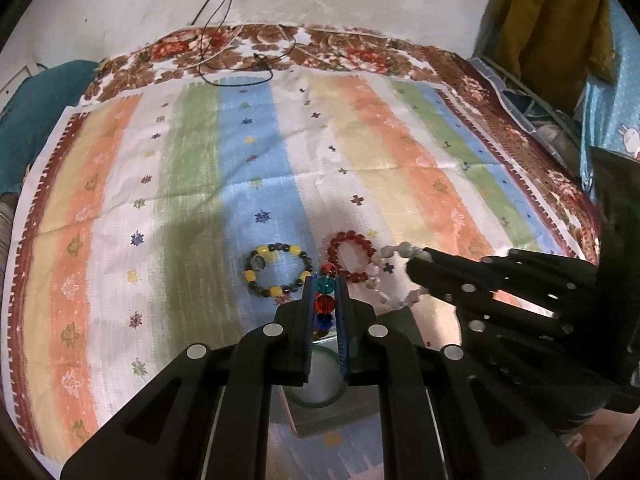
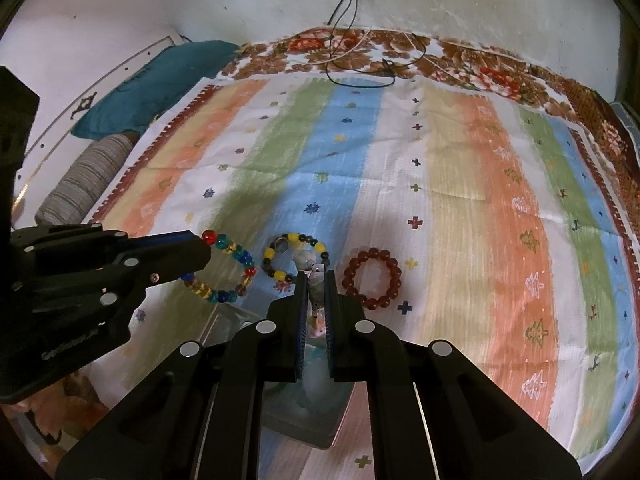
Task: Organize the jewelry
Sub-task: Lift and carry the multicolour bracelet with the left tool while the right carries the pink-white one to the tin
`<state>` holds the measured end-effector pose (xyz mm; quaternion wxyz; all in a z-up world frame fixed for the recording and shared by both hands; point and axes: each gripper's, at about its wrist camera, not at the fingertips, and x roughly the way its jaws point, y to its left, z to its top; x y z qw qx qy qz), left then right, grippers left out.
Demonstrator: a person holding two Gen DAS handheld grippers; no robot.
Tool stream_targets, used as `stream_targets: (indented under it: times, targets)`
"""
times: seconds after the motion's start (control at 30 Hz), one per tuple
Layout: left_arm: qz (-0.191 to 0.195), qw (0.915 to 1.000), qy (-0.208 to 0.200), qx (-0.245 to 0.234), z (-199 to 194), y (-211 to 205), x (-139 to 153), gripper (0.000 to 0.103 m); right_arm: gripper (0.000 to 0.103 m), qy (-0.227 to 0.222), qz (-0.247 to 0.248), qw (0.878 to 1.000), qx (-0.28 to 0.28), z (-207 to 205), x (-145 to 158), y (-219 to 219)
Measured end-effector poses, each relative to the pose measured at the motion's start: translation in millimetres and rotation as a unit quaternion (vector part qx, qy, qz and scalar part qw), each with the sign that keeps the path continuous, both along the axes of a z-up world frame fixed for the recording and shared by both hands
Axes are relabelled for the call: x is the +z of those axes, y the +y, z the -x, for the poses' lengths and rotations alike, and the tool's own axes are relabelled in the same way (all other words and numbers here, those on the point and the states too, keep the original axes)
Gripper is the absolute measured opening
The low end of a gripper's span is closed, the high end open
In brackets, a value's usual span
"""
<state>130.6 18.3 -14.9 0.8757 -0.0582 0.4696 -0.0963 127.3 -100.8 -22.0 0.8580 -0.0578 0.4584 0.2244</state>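
Observation:
My left gripper is shut on a multicoloured glass-bead bracelet, which shows as a ring in the right wrist view. My right gripper is shut on a pale white-pink bead bracelet, seen from the left wrist view as a loop at its fingertips. A yellow-and-dark bead bracelet and a dark red bead bracelet lie flat on the striped cloth just ahead of both grippers. A clear box with a glass cylinder sits under the grippers.
Black and white cords lie at the far edge on the floral blanket. A teal cushion and a striped roll lie at the far left. A mustard garment hangs at the right.

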Motion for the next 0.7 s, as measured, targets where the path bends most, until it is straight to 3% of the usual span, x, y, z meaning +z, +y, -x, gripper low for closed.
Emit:
stream_targets:
  times: [0.7]
  targets:
    - [-0.005,0.9999,-0.010,-0.009,36,-6,2,0.009,0.009,0.010,-0.006,1.000,0.023,39,-3,-3]
